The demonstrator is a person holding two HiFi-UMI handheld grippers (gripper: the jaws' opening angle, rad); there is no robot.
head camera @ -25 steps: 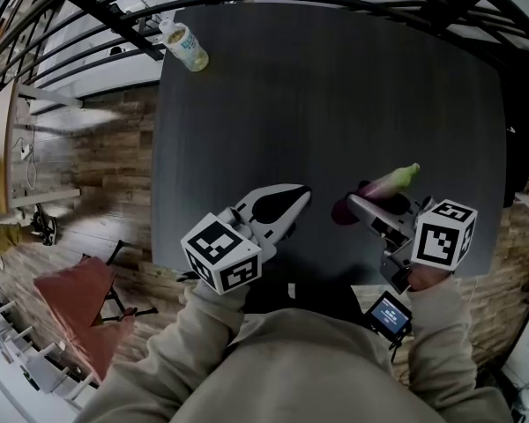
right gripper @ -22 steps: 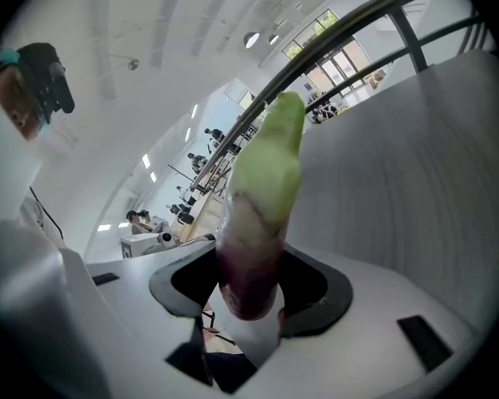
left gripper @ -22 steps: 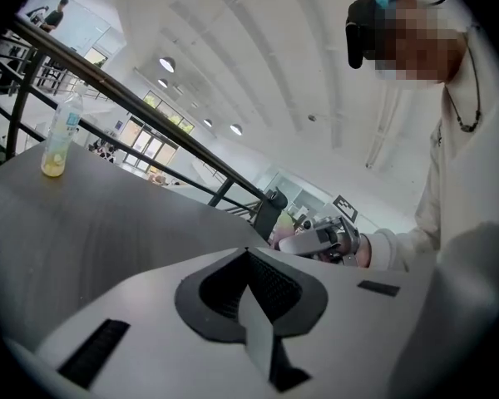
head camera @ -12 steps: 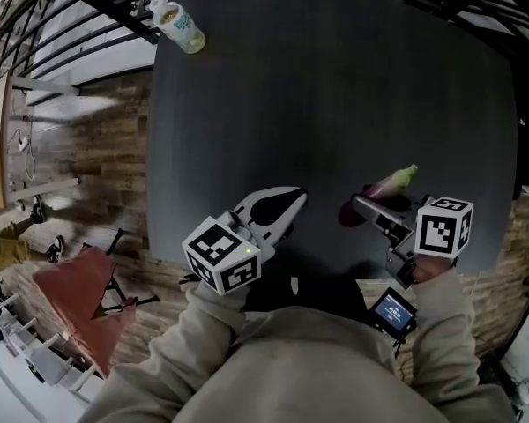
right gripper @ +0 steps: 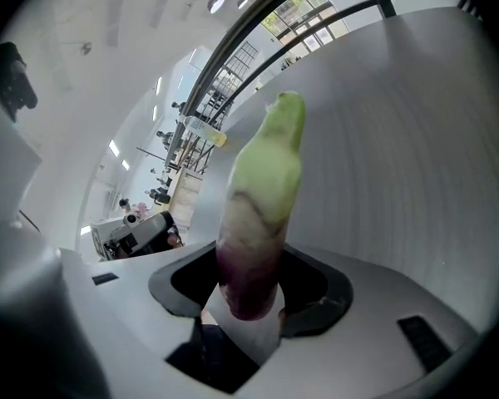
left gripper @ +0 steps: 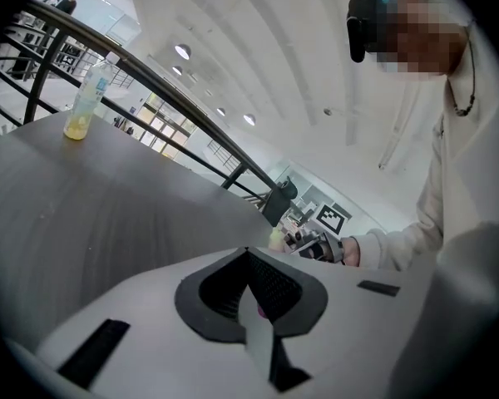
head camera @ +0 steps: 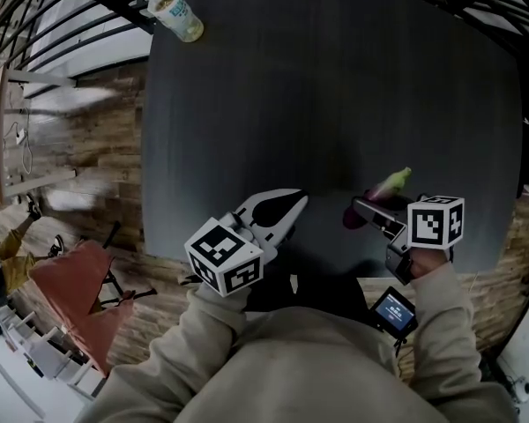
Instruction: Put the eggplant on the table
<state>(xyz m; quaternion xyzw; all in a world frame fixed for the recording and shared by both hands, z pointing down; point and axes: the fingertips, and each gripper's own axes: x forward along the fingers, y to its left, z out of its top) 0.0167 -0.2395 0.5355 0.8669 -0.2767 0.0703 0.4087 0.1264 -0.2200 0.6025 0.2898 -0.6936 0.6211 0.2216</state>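
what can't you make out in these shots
- Whether the eggplant touches the table: in the head view the right gripper covers its purple end, and the right gripper view does not show its underside.
- The bottle label: too small in the head and left gripper views.
- The middle of the table's near edge: in the head view, hidden by the person's torso.
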